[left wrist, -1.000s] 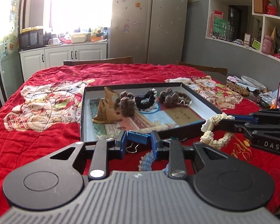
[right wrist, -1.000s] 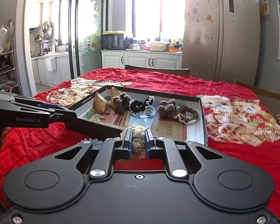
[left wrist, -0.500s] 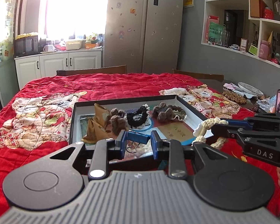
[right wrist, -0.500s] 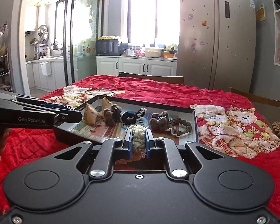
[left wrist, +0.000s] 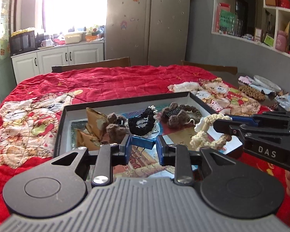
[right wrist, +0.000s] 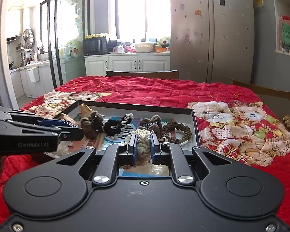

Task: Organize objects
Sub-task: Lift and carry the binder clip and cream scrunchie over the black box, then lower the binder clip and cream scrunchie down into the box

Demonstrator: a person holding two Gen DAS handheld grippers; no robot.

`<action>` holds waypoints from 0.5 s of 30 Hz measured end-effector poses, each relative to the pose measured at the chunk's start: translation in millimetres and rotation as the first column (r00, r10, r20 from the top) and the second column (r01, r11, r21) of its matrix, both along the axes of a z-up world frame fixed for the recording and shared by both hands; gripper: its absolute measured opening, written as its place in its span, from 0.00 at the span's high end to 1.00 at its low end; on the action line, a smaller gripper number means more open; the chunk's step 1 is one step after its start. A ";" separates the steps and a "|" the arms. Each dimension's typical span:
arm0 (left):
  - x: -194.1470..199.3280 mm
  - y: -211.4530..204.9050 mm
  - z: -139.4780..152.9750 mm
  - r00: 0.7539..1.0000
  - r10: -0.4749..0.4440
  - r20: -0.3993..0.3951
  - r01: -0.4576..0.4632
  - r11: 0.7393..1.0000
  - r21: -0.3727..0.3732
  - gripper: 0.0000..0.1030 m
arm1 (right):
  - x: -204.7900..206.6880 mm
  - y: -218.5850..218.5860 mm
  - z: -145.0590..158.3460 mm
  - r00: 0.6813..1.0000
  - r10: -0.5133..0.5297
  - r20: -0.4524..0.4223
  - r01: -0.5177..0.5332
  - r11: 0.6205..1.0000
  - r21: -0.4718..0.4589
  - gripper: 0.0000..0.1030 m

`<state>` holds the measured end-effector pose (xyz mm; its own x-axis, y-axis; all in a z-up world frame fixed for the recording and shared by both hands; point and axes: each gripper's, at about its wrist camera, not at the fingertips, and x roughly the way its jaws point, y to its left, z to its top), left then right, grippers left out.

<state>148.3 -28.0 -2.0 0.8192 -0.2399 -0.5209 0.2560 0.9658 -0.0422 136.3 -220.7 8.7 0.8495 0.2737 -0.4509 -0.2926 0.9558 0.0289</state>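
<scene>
Carrying step, I judge: the left gripper (left wrist: 143, 146) fingers pinch a blue binder clip (left wrist: 143, 142) and the right gripper (right wrist: 143, 145) fingers pinch a cream scrunchie (right wrist: 143, 138), both over the near edge of the black tray (left wrist: 60, 127), so lowering and releasing inside comes next.

Tray's (left wrist: 62, 127) near rim hidden

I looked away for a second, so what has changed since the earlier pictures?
Both grippers carried their loads forward from the near rim to over the shallow black tray. The left gripper still clamps the blue binder clip; the right gripper still pinches the cream crocheted hair tie. Nothing was released. The brown and black hair ties in the tray stayed put.
</scene>
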 end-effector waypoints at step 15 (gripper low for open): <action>37.2 -19.2 -21.8 0.999 -0.001 -0.035 0.002 0.999 0.039 0.70 | 43.2 -4.5 -25.2 0.996 -0.064 -0.055 0.067 0.996 0.052 0.87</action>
<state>185.5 -47.2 -23.8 0.7997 -0.2200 -0.5586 0.2565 0.9665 -0.0135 179.5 -225.3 -16.6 0.8416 0.2432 -0.4823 -0.2260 0.9695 0.0944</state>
